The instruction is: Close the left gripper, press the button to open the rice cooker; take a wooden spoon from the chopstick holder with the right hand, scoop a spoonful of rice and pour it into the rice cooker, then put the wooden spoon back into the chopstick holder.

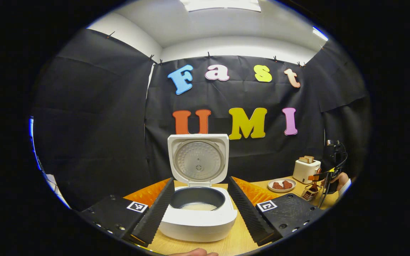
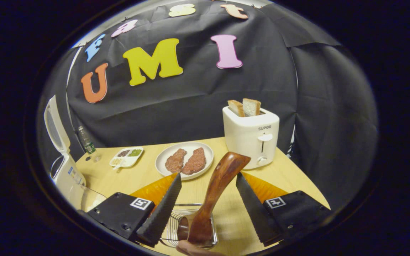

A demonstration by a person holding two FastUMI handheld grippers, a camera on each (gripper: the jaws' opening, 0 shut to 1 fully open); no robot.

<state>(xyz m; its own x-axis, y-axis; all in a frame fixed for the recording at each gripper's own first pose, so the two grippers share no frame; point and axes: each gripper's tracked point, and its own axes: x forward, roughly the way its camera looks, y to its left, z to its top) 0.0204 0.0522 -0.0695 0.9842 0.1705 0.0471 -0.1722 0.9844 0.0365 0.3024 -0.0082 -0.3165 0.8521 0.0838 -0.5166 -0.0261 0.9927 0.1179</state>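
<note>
**Spoon's in the holder, cooker's open**

Wooden spoon (image 2: pixel 215 193) sits right up close btwn the right gripper (image 2: pixel 208 201) fingers, which are spread wide and not touching it. Its bowl end is down in the wire chopstick holder (image 2: pixel 173 227), long axis leaning, handle pointing up and away toward the toaster (image 2: pixel 251 137). Left gripper (image 1: pixel 200 204) is also spread apart, w/ the rice cooker (image 1: pixel 199 217) just ahead, lid (image 1: pixel 198 159) standing upright, rice inside. Plate (image 2: pixel 185 159) w/ meat nearby on the table (image 2: pixel 290 177).
</note>
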